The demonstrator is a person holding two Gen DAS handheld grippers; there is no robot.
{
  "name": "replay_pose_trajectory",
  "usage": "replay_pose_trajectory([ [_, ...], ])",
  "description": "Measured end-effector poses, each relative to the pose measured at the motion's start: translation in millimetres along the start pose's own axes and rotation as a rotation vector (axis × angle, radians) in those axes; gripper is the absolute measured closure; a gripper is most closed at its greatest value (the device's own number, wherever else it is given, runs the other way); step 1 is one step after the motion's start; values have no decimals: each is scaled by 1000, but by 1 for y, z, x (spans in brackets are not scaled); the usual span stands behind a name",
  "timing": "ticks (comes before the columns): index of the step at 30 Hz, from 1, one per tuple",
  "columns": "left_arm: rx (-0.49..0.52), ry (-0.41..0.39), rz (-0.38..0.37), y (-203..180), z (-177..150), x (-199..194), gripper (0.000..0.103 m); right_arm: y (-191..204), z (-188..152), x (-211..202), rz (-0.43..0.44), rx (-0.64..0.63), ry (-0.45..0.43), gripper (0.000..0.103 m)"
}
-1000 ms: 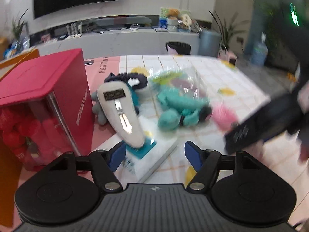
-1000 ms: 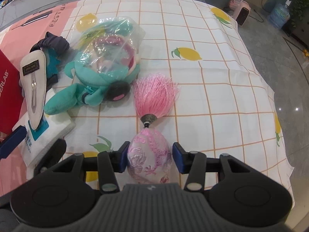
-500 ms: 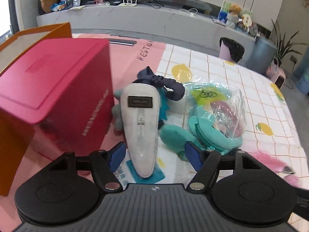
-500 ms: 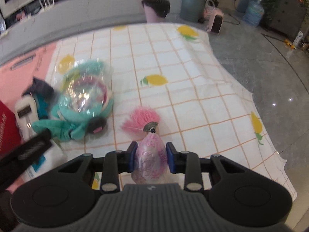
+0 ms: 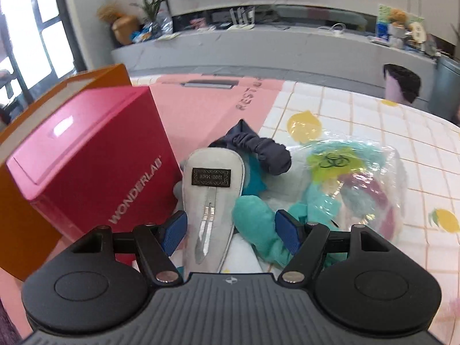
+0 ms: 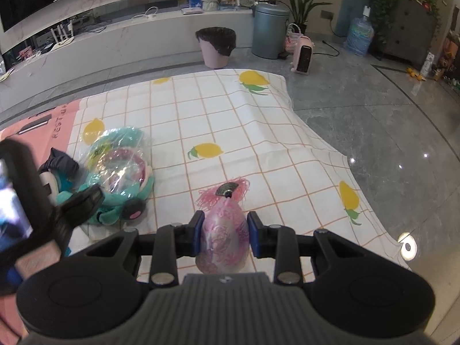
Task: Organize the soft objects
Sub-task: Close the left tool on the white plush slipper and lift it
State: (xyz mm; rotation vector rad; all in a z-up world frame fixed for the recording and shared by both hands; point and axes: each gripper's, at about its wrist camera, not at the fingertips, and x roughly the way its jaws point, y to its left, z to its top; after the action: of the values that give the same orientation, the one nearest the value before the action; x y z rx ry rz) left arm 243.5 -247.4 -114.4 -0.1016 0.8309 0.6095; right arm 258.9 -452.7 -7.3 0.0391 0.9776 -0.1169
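On the lemon-print bench most toys lie unsorted; right gripper pinches pink sachet, left gripper fingers spread (nothing held).

The pink embroidered egg-shaped sachet with its pink tassel sits pinched upright. Over left, the teal plush toy lies under a clear plastic bag, next to a dark navy scrunchie.

Your left gripper has a matte black body with a ribbed grey centre plate bearing a small round logo. Two round black discs sit either side, and silver screw heads mark each linkage arm. Its fingers carry ridged blue pads. Your right gripper is built the same: black shell, ribbed centre, silver screws, blue-edged fingers.
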Motion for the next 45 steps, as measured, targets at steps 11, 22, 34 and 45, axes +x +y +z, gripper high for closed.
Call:
replay_pose_trajectory([
  [11,39,-92,141,-13,-10,-5,17,5,-2,-1,0,-23,6,71],
  [22,-31,-130,-43,15,-23,-32,17,8,-2,2,-17,-42,16,71],
  [34,-130,-62,33,18,-7,-10,19,12,-5,-3,-20,-68,13,71],
  [45,-99,13,72,9,-4,21,15,6,-15,40,-14,-25,178,60],
])
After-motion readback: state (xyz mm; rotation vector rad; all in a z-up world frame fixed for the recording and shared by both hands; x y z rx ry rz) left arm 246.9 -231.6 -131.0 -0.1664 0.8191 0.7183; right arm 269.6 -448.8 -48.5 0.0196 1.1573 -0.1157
